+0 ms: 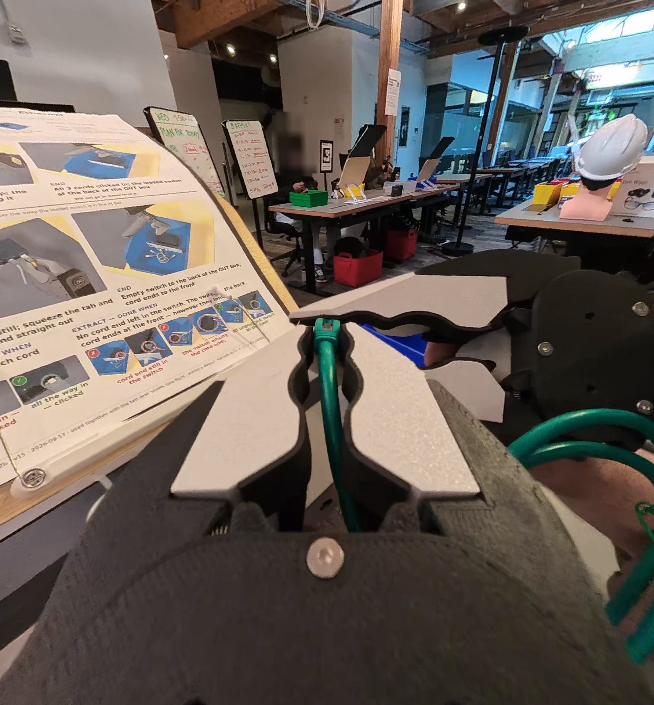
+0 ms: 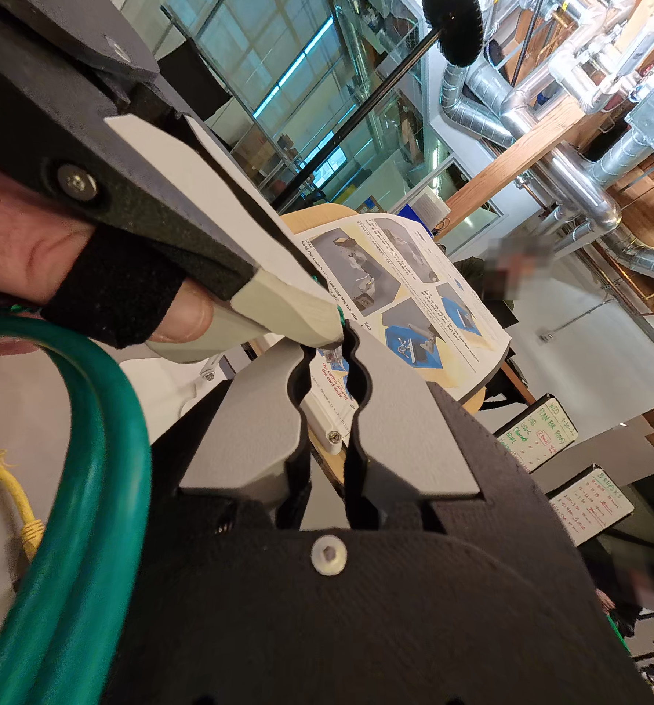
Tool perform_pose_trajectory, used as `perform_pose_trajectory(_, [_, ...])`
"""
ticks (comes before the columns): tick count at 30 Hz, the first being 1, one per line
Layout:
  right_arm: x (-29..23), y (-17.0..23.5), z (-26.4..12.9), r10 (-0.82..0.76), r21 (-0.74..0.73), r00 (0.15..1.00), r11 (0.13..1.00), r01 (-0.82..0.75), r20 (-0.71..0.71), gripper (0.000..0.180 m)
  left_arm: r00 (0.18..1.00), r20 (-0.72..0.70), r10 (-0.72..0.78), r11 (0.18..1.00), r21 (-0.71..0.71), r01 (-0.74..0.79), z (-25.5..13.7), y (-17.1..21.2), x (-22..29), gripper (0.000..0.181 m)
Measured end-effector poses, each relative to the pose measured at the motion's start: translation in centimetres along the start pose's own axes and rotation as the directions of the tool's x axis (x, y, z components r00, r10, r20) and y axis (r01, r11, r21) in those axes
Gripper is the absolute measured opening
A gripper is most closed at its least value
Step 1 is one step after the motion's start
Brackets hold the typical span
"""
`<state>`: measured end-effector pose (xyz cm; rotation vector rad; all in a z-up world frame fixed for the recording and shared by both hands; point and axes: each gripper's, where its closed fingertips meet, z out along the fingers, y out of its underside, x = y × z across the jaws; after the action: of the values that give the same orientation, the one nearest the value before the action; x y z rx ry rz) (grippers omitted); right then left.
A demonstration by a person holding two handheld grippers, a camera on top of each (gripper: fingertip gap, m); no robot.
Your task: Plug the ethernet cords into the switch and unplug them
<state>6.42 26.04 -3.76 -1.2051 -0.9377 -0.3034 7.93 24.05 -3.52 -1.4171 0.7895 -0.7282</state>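
My left gripper (image 1: pixel 326 335) is shut on a green ethernet cord (image 1: pixel 329 400) just behind its plug (image 1: pixel 326 327), which sticks out past the fingertips. The cord loops back on the right (image 1: pixel 584 431). My right gripper (image 2: pixel 330 341) comes in from the right, held in the air. Its jaws stand narrowly apart around the clear plug tip (image 2: pixel 333 355); I see no firm contact. In the left wrist view its upper finger (image 1: pixel 394 297) lies over the plug. The left gripper's fingers (image 2: pixel 287 309) show at upper left in the right wrist view. No switch is in view.
An instruction sheet on a wooden stand (image 1: pixel 108 286) is just behind the grippers; it also shows in the right wrist view (image 2: pixel 413 297). A blue bin (image 1: pixel 394 343) lies behind. A yellow cord (image 2: pixel 24 522) lies at left. A hand (image 2: pixel 32 248) holds the left gripper. Desks stand far off. Less than 4 cm separates the two grippers' tips.
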Motion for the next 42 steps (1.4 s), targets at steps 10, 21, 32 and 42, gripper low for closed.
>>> perform_pose_trajectory(10, [-0.4,0.4,0.3,0.001,-0.006,0.999,1.000,-0.001,0.036,0.018,0.999,0.037,0.008,1.000,0.003,-0.008,0.1,0.1,-0.7,0.013])
perform_pose_trajectory(21, [0.5,3.1,0.6,-0.018,-0.088,0.999,0.996,0.021,0.039,0.018,0.957,0.237,0.166,0.986,-0.021,-0.165,-1.1,-0.2,-4.9,0.013])
perform_pose_trajectory(32, [1.5,4.5,0.5,0.014,-0.119,1.000,0.993,-0.012,0.011,0.014,0.793,0.430,0.431,0.880,-0.006,-0.474,-2.1,-0.8,-6.5,0.013])
perform_pose_trajectory(42, [1.0,4.3,0.5,-0.003,-0.096,1.000,0.995,0.005,0.024,0.009,0.595,0.580,0.556,0.689,0.078,-0.720,-5.3,-5.0,-4.3,0.013])
